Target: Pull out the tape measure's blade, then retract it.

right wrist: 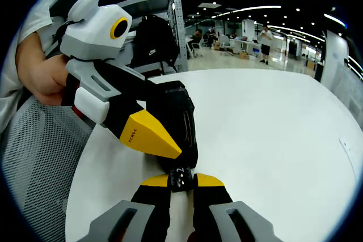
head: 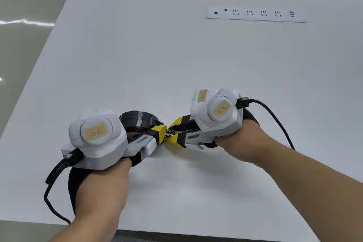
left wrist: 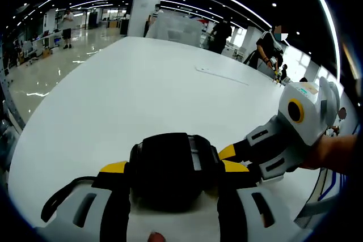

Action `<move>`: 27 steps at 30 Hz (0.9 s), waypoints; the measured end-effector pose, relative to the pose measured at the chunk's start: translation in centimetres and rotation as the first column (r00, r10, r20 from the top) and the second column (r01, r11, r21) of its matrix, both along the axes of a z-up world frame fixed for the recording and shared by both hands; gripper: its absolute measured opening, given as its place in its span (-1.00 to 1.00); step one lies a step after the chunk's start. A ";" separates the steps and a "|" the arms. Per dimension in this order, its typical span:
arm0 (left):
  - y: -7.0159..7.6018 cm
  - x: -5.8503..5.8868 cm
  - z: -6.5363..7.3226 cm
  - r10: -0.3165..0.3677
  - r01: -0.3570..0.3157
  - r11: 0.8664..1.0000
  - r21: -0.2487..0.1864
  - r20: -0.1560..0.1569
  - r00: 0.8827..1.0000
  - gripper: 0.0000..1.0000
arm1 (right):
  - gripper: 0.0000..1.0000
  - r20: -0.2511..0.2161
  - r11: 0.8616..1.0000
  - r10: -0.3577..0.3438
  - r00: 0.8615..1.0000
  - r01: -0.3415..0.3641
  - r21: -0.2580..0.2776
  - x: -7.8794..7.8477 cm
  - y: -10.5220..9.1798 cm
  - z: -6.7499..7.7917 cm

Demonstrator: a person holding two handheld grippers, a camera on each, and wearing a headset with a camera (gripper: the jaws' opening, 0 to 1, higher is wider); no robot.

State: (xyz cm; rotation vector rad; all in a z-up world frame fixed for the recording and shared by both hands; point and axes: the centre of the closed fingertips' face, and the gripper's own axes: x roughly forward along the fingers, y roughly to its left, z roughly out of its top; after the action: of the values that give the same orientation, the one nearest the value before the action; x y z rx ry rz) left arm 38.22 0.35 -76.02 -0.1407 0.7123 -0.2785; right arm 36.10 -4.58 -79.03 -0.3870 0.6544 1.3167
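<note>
- We see the tape measure [right wrist: 177, 118], a black case, clamped between the jaws of the left tongs [left wrist: 173, 169]. The jaws are closed to the width of the case and grip nothing else.
- The right tongs [right wrist: 182, 183] are almost fully closed, and their yellow tips pinch the blade tip [right wrist: 181, 177] just where it leaves the case.
- We judge that hardly any blade is out. The case and the right tongs' tips sit just beside each other, low over the near part of the white table [head: 170, 55]. We cannot tell whether the case rests on the table.
- The pull turns on one line. The case lies straight ahead of the right tongs, so the blade's long axis should run from the left tongs to the right tongs. We expect the right hand to draw away to the person's right while the left anchors the case.
- The right gripper view shows us the pinched tip plainly. In the left gripper view the case hides it, and in the head view it is too small to read.
</note>
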 end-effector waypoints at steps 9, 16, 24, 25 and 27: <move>-0.1 0.0 -0.1 -0.009 0.009 1.000 -0.012 -0.001 1.000 0.20 | -0.60 -0.024 1.000 -0.002 1.000 0.002 0.001 -0.5 0.1 0.0; -0.1 -0.2 -0.2 -0.016 0.016 1.000 -0.014 -0.006 1.000 0.21 | -0.59 -0.031 1.000 -0.017 0.999 0.017 0.013 -0.4 -0.1 0.3; 0.1 -0.8 0.5 -0.060 0.060 0.998 -0.015 0.039 0.997 0.25 | -0.57 -0.027 0.998 -0.051 0.998 0.052 0.040 -0.5 -1.2 1.1; 0.2 -0.9 0.6 -0.061 0.062 0.998 -0.017 0.040 0.997 0.26 | -0.57 -0.035 0.997 -0.059 0.998 0.061 0.047 -0.5 -1.3 1.2; 0.4 -1.0 0.7 -0.067 0.068 0.997 -0.024 0.045 0.997 0.26 | -0.55 -0.029 0.997 -0.066 0.997 0.068 0.042 -0.6 -1.7 1.1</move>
State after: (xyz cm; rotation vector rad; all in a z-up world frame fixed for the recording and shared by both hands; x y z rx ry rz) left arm 37.26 0.70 -75.34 -0.1347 0.6706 -0.3546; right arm 35.49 -6.33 -77.90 -0.3093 0.6558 1.2722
